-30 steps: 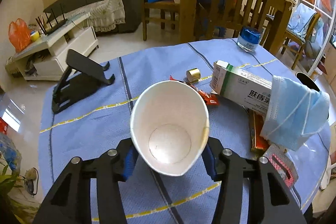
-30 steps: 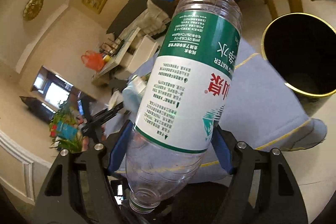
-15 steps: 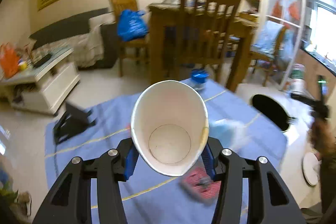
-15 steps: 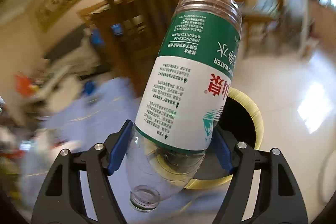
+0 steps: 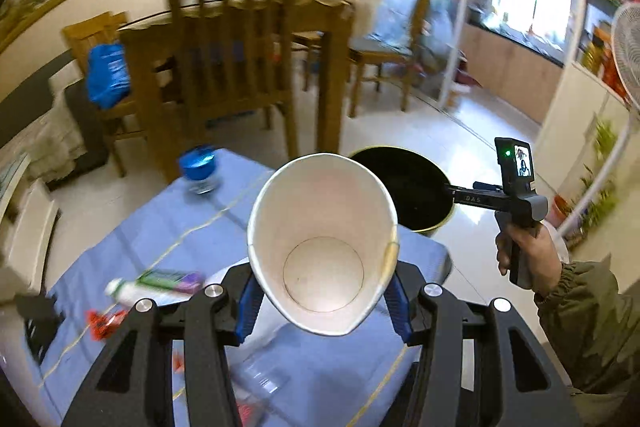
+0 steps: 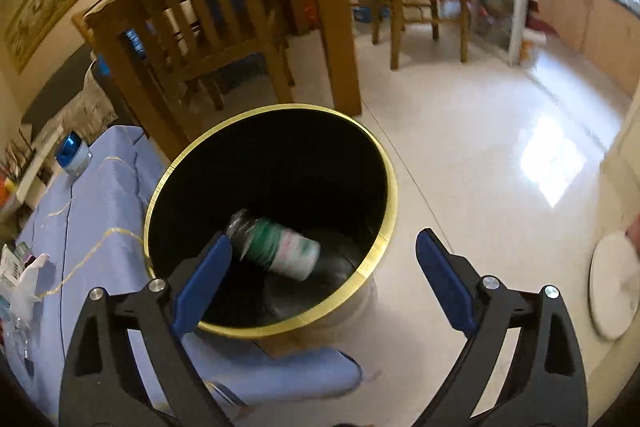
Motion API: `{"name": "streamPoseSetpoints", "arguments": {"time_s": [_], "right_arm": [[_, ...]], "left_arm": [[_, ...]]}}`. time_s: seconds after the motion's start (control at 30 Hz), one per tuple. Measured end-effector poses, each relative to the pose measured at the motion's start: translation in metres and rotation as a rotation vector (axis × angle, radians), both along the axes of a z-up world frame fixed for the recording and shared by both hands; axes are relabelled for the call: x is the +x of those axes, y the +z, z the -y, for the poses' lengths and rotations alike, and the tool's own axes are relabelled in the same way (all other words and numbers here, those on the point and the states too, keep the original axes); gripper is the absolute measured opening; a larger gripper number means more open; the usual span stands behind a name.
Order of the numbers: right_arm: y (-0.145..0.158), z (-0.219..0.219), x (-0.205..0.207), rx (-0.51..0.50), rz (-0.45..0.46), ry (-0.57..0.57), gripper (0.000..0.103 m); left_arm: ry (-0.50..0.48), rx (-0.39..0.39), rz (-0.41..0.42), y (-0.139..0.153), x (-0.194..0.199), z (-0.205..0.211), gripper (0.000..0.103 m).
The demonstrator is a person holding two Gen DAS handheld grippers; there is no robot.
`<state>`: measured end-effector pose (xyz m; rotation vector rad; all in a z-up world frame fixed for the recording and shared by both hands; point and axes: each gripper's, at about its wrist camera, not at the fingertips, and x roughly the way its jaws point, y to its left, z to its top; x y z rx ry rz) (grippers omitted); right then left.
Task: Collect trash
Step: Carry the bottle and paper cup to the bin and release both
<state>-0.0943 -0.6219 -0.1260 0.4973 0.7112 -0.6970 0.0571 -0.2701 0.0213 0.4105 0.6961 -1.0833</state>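
My left gripper (image 5: 322, 291) is shut on a white paper cup (image 5: 320, 223), squashed to an oval, its mouth facing the camera. It hovers over the blue tablecloth (image 5: 160, 219), with the black gold-rimmed bin (image 5: 416, 187) just beyond the cup. In the right wrist view my right gripper (image 6: 324, 241) hangs above the bin (image 6: 384, 227); its jaws are opening, with nothing between the blue pads. A clear plastic bottle (image 6: 280, 251) with a green and white label lies blurred inside the bin. A hand (image 5: 528, 251) holds the right gripper's handle beside the bin.
A blue-lidded jar (image 5: 199, 167), a tube (image 5: 160, 281) and a red wrapper (image 5: 104, 319) lie on the table. Wooden chairs (image 5: 232, 67) and a dining table stand behind. A fan (image 5: 628, 59) stands at right; its white base (image 6: 614, 291) lies on the tiled floor.
The right gripper swung over the bin, opened wide and let the bottle drop in. The left gripper, still holding the cup, rose and swung right toward the bin.
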Motion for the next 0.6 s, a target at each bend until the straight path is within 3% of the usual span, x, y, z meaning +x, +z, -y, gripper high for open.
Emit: {"name": "streamPoseSetpoints", "arguments": {"time_s": [0.2,0.37,0.43,0.5,0.6], "right_arm": [[-0.02,0.028,-0.053,0.065,-0.023,-0.044,0.092],[-0.036,0.039,-0.071,0.107,-0.022,-0.069,0.092],[-0.038,0.041,-0.073,0.113,-0.018,-0.072,0.092],[-0.041,0.043,-0.076,0.124,-0.013,-0.074,0.092],[-0.044,0.045,-0.081,0.133,-0.016,-0.074,0.092]], "left_arm": [[-0.071,0.054,-0.034,-0.018,-0.007,0.071,0.052],[-0.11,0.124,-0.045,-0.033,-0.005,0.146,0.053],[-0.116,0.139,-0.054,-0.035,-0.004,0.17,0.059],[-0.104,0.165,-0.064,-0.037,0.001,0.194,0.089],[-0.094,0.153,-0.054,-0.031,0.002,0.205,0.093]]}}
